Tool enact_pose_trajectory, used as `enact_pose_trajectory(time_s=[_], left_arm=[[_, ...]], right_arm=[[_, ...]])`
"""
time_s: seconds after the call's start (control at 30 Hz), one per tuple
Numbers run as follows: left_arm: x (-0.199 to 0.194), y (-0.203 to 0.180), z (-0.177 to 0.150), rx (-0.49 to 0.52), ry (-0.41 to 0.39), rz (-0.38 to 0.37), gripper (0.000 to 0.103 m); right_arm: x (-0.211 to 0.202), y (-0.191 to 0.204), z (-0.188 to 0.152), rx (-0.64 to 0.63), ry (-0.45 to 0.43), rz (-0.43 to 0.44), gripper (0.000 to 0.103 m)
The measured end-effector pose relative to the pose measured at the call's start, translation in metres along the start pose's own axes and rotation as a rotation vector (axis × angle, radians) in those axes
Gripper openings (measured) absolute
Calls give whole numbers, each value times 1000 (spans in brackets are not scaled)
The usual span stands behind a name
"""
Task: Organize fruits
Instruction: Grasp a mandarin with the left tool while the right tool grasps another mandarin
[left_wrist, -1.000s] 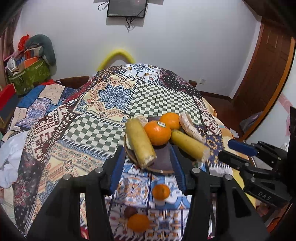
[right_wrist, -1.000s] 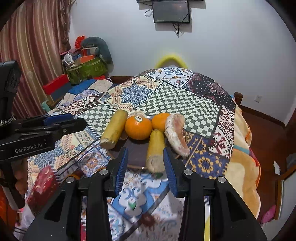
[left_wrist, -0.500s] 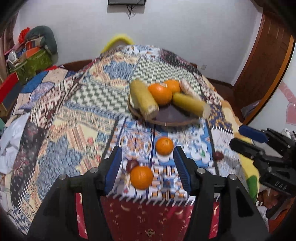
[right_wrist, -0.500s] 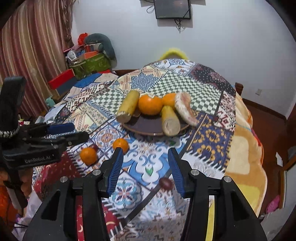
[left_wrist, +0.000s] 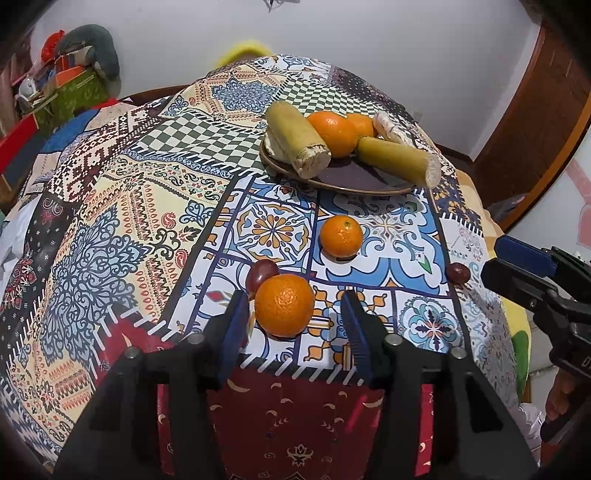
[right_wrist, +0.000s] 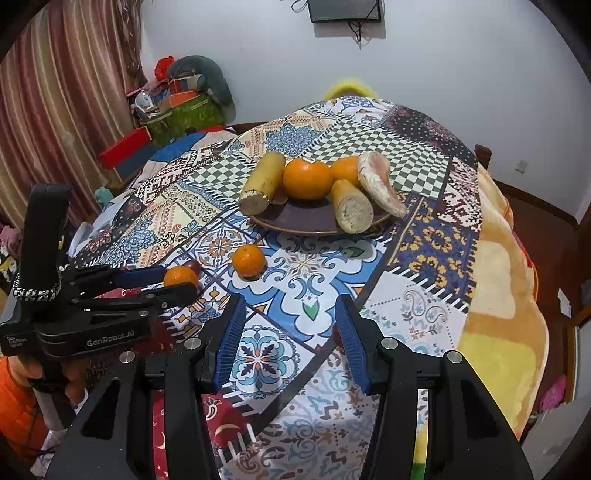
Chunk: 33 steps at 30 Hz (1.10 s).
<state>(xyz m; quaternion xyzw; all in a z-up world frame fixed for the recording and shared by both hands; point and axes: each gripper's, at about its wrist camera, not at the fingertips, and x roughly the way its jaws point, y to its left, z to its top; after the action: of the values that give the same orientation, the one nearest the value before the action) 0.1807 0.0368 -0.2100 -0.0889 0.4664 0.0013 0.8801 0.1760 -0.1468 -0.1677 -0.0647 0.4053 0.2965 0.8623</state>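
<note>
The left gripper (left_wrist: 293, 317), jaws spread wide, frames the round, dimpled orange mandarin (left_wrist: 284, 305), which sits loose on the patterned tablecloth (left_wrist: 384, 229) between its fingers. This looks like the grasp step: close gently, then carry it forward to the dark round plate (left_wrist: 347, 177). The right gripper (right_wrist: 287, 339) gapes empty.

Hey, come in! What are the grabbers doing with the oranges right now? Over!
Left gripper open, jaws around near orange, not closed. Right gripper open, empty, over cloth. Second orange loose before plate. Dark fruit touches near orange.
</note>
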Motion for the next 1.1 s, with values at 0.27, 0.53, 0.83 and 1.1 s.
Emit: enact_pose_trajectory(time_s=[0.27,0.53,0.83,1.1], left_arm=[[-2,10,-4,-20,-9,-22,34],[-25,29,-5,-22,-59,3,34],[-33,43,4,-29,-99,6,34],[-26,40,9,-25,-99,-9,34]], right_arm=[[13,9,6,-19,17,29,47],[43,24,21,-54,53,60,47],[85,34,29,-77,116,56,47],[101,35,30,-86,154,64,31]])
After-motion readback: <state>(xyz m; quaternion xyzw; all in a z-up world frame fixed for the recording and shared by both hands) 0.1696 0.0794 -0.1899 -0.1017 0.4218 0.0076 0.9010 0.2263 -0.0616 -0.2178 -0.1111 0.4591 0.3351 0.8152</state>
